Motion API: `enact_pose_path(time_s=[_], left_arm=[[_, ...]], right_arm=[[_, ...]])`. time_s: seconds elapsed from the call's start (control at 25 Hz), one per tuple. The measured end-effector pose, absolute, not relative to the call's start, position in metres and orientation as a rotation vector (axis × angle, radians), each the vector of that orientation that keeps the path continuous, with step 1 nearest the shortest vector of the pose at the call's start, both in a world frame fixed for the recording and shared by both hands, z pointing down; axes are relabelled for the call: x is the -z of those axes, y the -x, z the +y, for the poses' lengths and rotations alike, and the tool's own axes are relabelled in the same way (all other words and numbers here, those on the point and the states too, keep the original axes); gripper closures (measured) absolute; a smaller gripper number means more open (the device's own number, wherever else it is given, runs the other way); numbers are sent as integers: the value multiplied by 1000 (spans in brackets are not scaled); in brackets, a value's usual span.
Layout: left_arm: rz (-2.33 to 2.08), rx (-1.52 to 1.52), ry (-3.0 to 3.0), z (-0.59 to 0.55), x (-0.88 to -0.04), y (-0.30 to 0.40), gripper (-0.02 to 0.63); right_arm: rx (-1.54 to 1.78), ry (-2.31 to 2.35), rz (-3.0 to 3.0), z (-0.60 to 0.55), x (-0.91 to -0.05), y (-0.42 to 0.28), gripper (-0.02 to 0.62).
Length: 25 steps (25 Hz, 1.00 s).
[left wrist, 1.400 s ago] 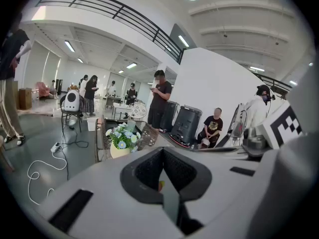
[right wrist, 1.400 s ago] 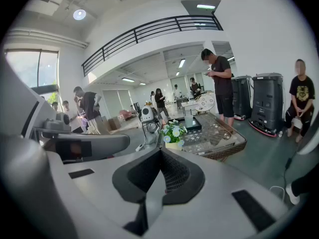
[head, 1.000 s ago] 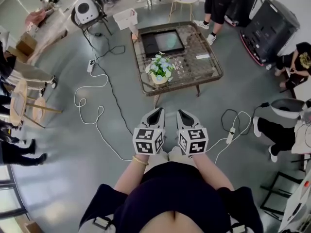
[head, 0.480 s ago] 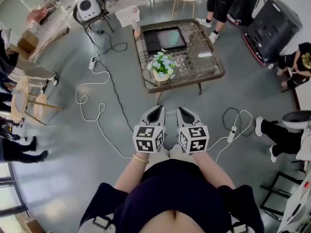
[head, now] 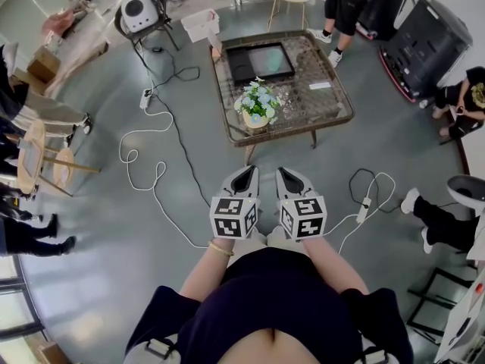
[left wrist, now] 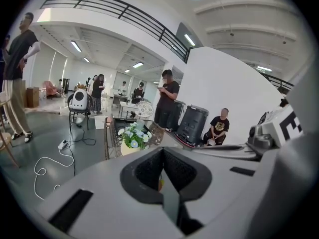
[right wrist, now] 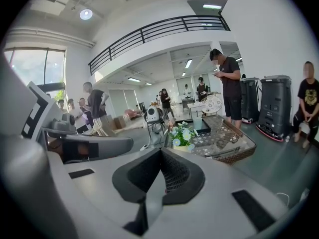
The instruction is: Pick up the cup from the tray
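Observation:
A black tray (head: pixel 261 61) lies on the far part of a low wicker table (head: pixel 292 131) a few steps ahead of me; I cannot make out a cup on it from here. Both grippers are held close to my body, side by side, pointing toward the table. My left gripper (head: pixel 244 174) is shut with nothing between its jaws, and so is my right gripper (head: pixel 289 177). In the left gripper view the left gripper (left wrist: pixel 162 151) points at the table's flower pot (left wrist: pixel 132 137). The right gripper (right wrist: pixel 160 151) faces the tray (right wrist: pixel 202 125) from far off.
A pot of flowers (head: pixel 258 106) stands on the table's near edge. White cables (head: pixel 144 158) and a power strip (head: pixel 362 209) lie on the grey floor between me and the table. People, a black case (head: pixel 424 40) and wooden chairs (head: pixel 42 165) ring the room.
Both grippers stay shut and in the same place. The head view has drifted a little, so the table sits slightly further right in the picture.

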<state>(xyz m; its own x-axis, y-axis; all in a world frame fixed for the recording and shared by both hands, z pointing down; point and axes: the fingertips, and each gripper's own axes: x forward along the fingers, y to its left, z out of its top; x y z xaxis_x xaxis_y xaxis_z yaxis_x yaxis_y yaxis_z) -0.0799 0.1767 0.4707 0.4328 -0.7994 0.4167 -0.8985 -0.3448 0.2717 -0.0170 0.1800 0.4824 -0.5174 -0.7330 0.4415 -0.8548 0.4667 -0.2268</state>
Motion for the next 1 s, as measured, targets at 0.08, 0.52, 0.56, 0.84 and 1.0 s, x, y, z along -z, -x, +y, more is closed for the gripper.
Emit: enact_pose_path(time_s=[0.08, 0.52, 0.56, 0.84, 1.0], left_arm=[[-1432, -292, -2231, 175, -472, 84, 598], [-1412, -306, -2242, 162, -478, 120, 598], [-1409, -309, -2245, 162, -478, 122, 598], [-1388, -334, -2260, 157, -480, 125, 598], [-1359, -348, -2272, 154, -483, 120, 598]], right_arm=[[-630, -1358, -2446, 177, -483, 22, 586], [-622, -1381, -2443, 168, -483, 61, 586], [-622, -1385, -2440, 168, -483, 62, 586], [-632, -1414, -2414, 166, -485, 64, 586], [-645, -1425, -2404, 163, -487, 62, 586]])
